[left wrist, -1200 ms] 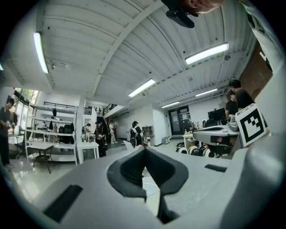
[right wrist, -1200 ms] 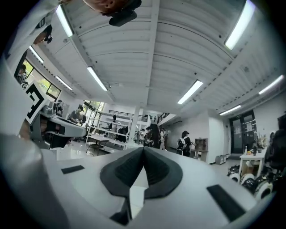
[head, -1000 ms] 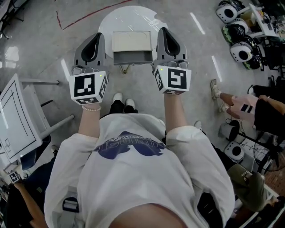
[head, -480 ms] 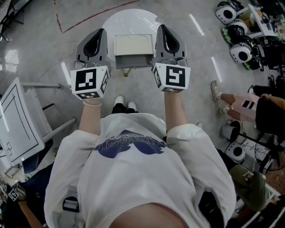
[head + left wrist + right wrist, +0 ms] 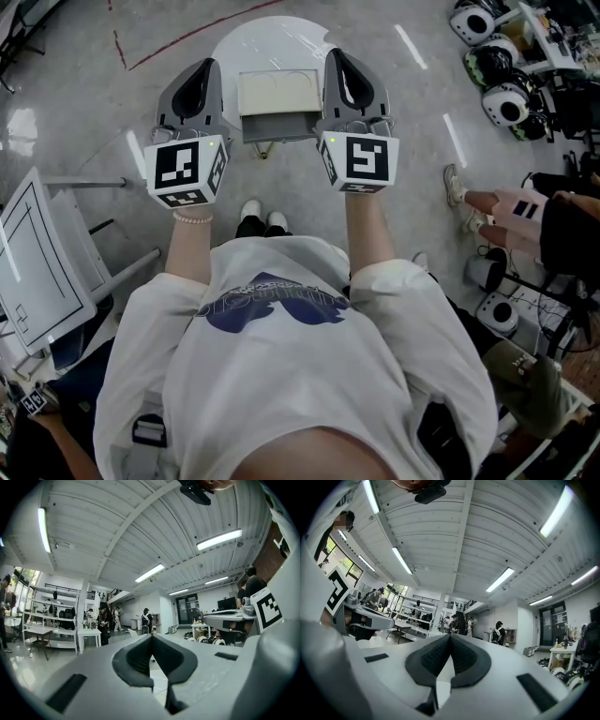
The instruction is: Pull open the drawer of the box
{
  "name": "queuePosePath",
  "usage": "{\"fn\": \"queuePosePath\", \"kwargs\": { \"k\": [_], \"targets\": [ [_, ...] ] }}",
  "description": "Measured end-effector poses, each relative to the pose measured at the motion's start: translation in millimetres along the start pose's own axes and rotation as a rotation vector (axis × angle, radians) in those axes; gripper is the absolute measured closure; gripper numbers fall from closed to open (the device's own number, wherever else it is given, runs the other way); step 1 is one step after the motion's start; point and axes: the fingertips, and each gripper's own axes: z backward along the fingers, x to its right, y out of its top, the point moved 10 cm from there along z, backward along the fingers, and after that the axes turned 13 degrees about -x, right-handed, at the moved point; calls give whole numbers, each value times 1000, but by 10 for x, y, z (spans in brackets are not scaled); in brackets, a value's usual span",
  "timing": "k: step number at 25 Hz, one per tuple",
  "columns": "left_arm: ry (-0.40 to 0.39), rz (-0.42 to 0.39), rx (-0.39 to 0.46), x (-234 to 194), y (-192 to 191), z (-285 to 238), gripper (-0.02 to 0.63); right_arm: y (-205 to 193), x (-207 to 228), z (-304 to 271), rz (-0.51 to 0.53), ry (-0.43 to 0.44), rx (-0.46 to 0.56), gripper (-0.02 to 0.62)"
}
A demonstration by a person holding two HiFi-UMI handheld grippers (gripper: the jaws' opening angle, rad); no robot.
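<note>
Head view: box (image 5: 277, 92), drawer (image 5: 278, 125) out, sits between left gripper (image 5: 208, 66) and right gripper (image 5: 336, 56), both closed empty.

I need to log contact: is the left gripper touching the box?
Apart. Head view shows white table between left gripper and box.

Bright, even indoor light from ceiling tube lamps (image 5: 219, 539); glare streaks on the glossy floor (image 5: 454, 141) at head view's upper left and right. Both gripper views fisheye-warped, black corners, near foreground soft.
</note>
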Motion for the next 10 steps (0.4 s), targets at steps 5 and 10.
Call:
{"fn": "queuePosePath", "kwargs": {
  "k": [5, 10],
  "targets": [
    [-2, 6, -4, -14, -16, 0, 600, -11, 3, 19, 3, -5, -5, 598],
    [6, 12, -4, -48, -16, -14, 600, -21, 13, 11, 5, -6, -6, 598]
  ]
}}
